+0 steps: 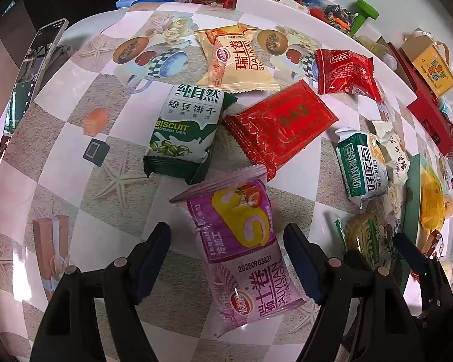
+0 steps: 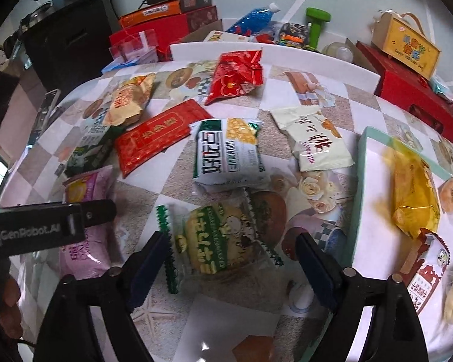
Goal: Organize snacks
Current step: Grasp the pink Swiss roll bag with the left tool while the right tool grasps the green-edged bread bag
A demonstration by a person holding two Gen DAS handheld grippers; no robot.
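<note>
The left gripper (image 1: pixel 228 267) was over the table (image 1: pixel 75 96) with its fingers (image 1: pixel 152 259) spread wide. The purple roll pack (image 1: pixel 244 250) lay flat between them, and neither pad touched it. Beyond that pack lay the green biscuit pack (image 1: pixel 185 132) and, just beside it, the flat red pack (image 1: pixel 279 123). The yellow roll pack (image 1: pixel 237 57) and the crinkled red pack (image 1: pixel 345 72) lay farther off.

The right gripper (image 2: pixel 232 270) was also spread wide. The round cookie pack (image 2: pixel 214 238) lay on the table between its fingers (image 2: pixel 148 265); the left pad was at the pack's green serrated edge, but contact could not be confirmed. The white-green pack (image 2: pixel 229 154) lay just beyond it, with the cream pack (image 2: pixel 315 138) near its right side.

A shallow tray (image 2: pixel 358 187) with a pale green rim sat at the right. It held an orange pack (image 2: pixel 413 193) and a red-white pack (image 2: pixel 428 268).

A phone (image 1: pixel 34 69) stood at the left table edge. Boxes, a green dumbbell (image 2: pixel 315 24) and a blue bag (image 2: pixel 252 18) lay beyond the table's far edge.
</note>
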